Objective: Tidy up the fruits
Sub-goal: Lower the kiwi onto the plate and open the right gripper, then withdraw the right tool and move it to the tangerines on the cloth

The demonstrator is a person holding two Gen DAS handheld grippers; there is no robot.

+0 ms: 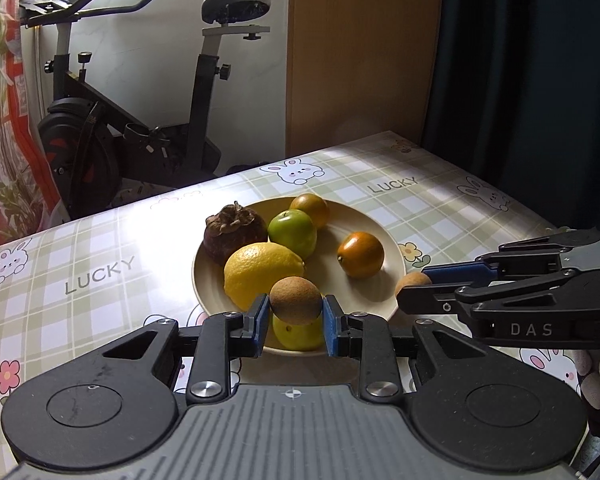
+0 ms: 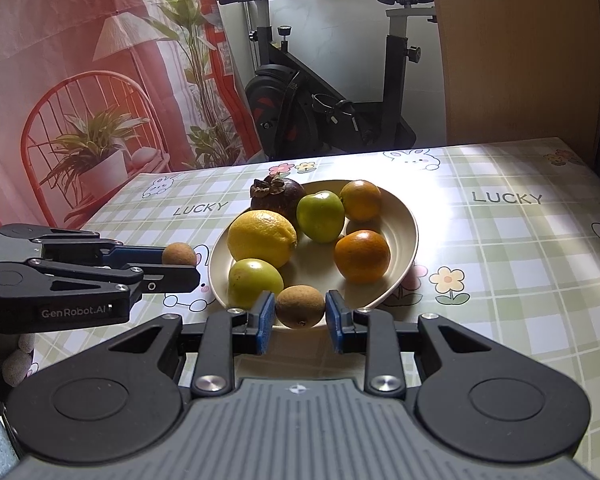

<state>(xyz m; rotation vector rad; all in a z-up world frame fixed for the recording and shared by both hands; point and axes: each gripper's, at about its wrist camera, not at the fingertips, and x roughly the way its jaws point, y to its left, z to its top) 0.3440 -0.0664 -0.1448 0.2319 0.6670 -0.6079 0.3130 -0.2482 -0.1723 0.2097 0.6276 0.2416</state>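
Brown and rough-skinned, a small round fruit (image 1: 295,300) sits pinched between the blue pads of the left gripper (image 1: 295,312), held in the air just ahead of it and over the near rim of the plate (image 1: 392,240). The right gripper (image 2: 300,314) is likewise clamped on a second brown fruit (image 2: 300,306), low at the plate's near edge; whether that one rests on the table I can't quite tell.

Beyond both sets of fingers the plate already carries a lemon (image 1: 262,273), two green fruits, two oranges and a dark mangosteen (image 1: 233,232).

It looks like the placing step: each gripper brings its fruit to the plate. Next, I'd say, each must reach forward to a bare patch near the plate's middle, lower, then part its fingers gently, since these fruits will roll.
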